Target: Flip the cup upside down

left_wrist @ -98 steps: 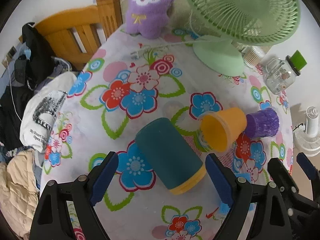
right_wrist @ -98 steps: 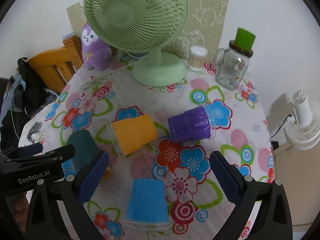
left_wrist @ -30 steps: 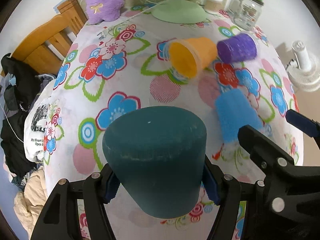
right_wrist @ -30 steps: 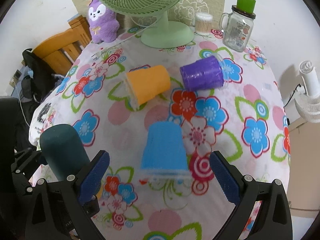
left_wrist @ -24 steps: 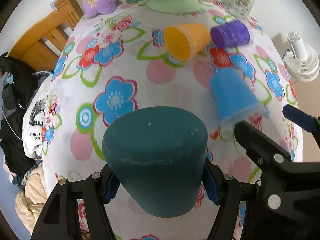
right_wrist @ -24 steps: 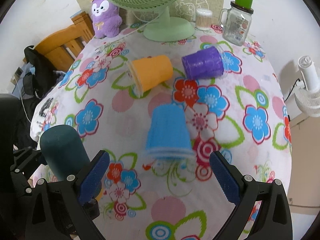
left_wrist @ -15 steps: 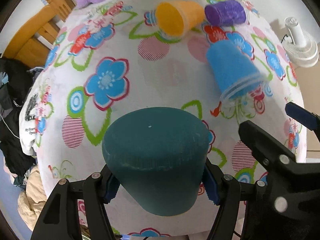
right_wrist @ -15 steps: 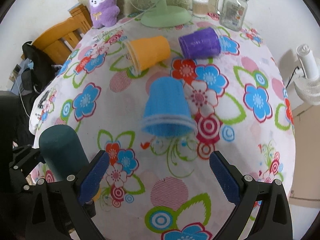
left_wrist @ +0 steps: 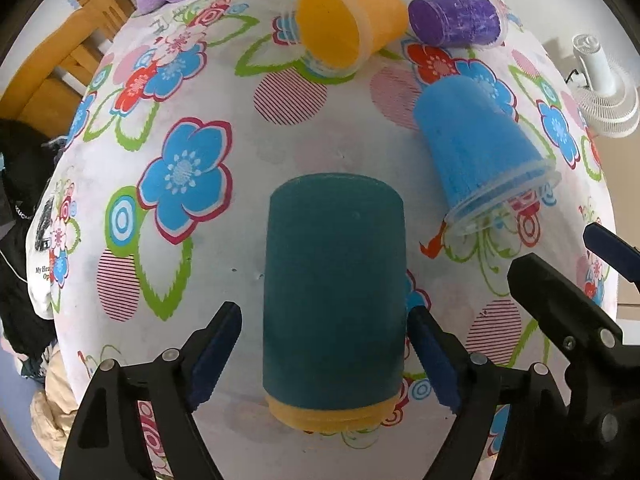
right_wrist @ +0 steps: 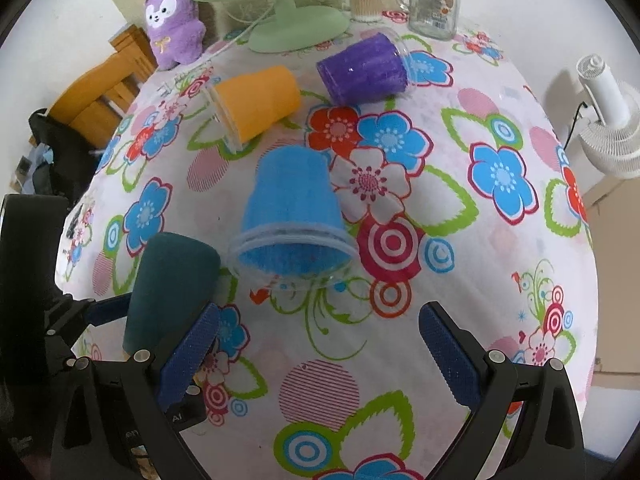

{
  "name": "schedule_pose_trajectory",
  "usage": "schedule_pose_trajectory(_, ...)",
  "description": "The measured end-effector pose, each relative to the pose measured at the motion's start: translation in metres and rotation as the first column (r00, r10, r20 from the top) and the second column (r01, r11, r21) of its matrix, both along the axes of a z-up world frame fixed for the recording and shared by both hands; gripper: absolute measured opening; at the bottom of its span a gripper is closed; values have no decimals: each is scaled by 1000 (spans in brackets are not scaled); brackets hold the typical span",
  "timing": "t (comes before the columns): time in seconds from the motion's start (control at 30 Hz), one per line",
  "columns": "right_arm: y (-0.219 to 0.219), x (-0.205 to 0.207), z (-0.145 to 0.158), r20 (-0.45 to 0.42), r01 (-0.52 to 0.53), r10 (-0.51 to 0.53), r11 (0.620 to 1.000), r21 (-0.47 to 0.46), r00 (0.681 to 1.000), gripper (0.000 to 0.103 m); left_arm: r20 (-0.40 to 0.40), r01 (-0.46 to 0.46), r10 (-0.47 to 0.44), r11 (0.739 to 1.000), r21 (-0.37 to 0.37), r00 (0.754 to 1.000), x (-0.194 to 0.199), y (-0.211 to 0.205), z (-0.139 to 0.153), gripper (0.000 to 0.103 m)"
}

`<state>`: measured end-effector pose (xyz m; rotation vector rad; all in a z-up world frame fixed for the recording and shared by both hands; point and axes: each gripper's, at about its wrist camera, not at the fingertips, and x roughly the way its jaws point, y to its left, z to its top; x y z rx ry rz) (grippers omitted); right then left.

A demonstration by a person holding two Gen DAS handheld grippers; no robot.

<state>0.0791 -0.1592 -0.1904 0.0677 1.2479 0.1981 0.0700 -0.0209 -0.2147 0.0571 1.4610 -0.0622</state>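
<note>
Near the front edge of the floral tablecloth (left_wrist: 304,128), you are hovering the left gripper (left_wrist: 324,354) low around the teal cup (left_wrist: 334,296), which is standing upside down; its jaws are spread, pads apart from the cup. Your right gripper (right_wrist: 320,356) is gaping wide, holding nothing, facing the tipped blue cup (right_wrist: 292,216).

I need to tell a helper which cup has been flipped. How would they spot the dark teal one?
On the flowered table, look at the near edge, opposite the green fan. The teal cup stands there between the open left gripper, its yellow rim on the cloth. The orange, purple and blue cups all lie on their sides.
</note>
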Motion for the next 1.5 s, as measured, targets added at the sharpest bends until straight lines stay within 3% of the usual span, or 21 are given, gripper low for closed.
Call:
schedule_pose_trajectory(0.5,31,1,40,36,-2,1,1000,27,999,101,80,-22,17,998,55,997,-14,39,46,87)
schedule_pose_trajectory(0.67,57,-1,45,39,62,-62,998,3,997,101,98,50,-55,998,45,994,-15,62,49,87)
schedule_pose_trajectory(1.03,104,1,21,-23,169,-169,985,-35,985,101,79,184,-185,983,28,979,1,103,28,82)
schedule_pose_trajectory(1.27,115,15,-2,-64,222,-226,973,-67,972,94,64,224,-224,974,7,972,17,114,10,81)
schedule_pose_trajectory(1.5,125,26,-22,-106,207,-217,974,-93,970,93,58,291,-290,957,-14,955,29,116,-5,81)
